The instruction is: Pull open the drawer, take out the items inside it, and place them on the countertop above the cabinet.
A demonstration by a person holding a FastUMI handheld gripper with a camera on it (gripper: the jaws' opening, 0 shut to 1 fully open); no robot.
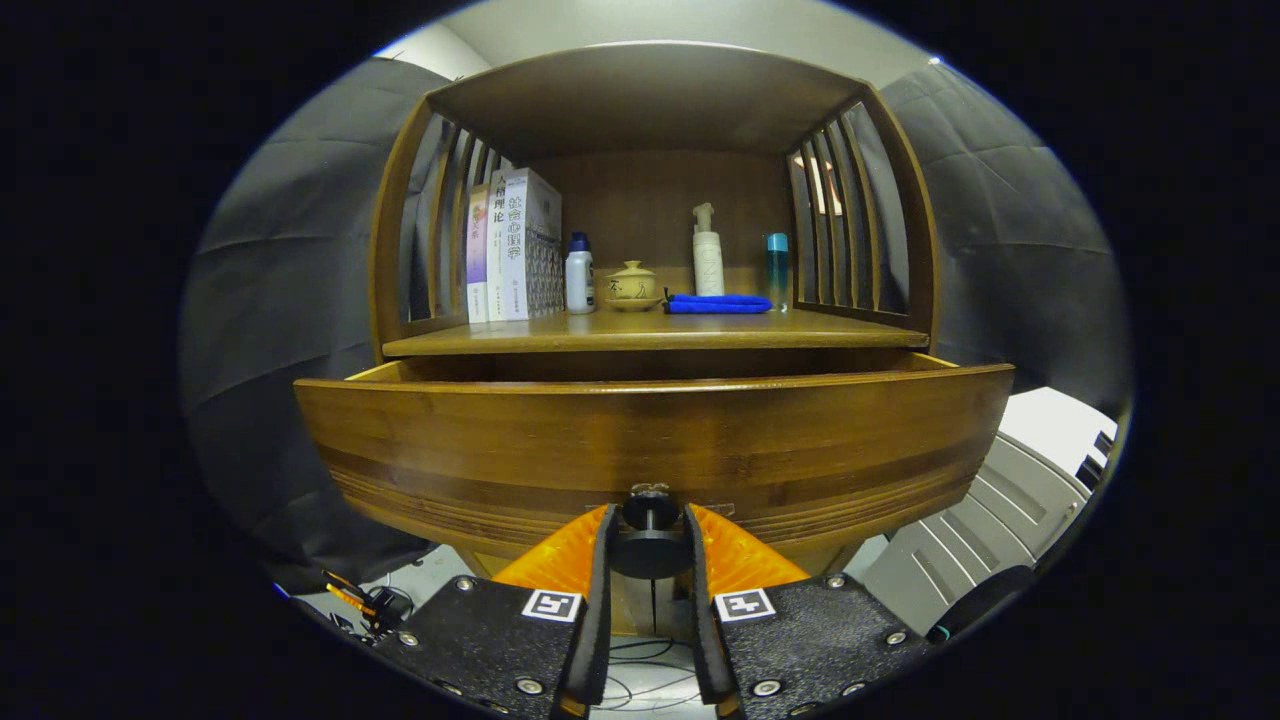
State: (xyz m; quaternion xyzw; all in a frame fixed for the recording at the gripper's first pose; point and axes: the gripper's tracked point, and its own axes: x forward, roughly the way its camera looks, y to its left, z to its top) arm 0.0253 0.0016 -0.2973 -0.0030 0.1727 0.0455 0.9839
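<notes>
A wooden drawer [650,435] stands pulled partly out of the cabinet, its curved front close ahead of me. Its dark round knob [650,548] sits between my fingers, and my gripper [650,545] is shut on that knob. The drawer's inside is hidden behind its front panel. Above the drawer runs the wooden countertop [655,332], roofed by a slatted shelf frame.
On the countertop stand several books [513,258], a white bottle with a blue cap [579,274], a small lidded pot [632,286], a folded blue cloth [718,303], a white pump bottle [707,252] and a teal bottle [777,270]. Cables [365,600] lie on the floor.
</notes>
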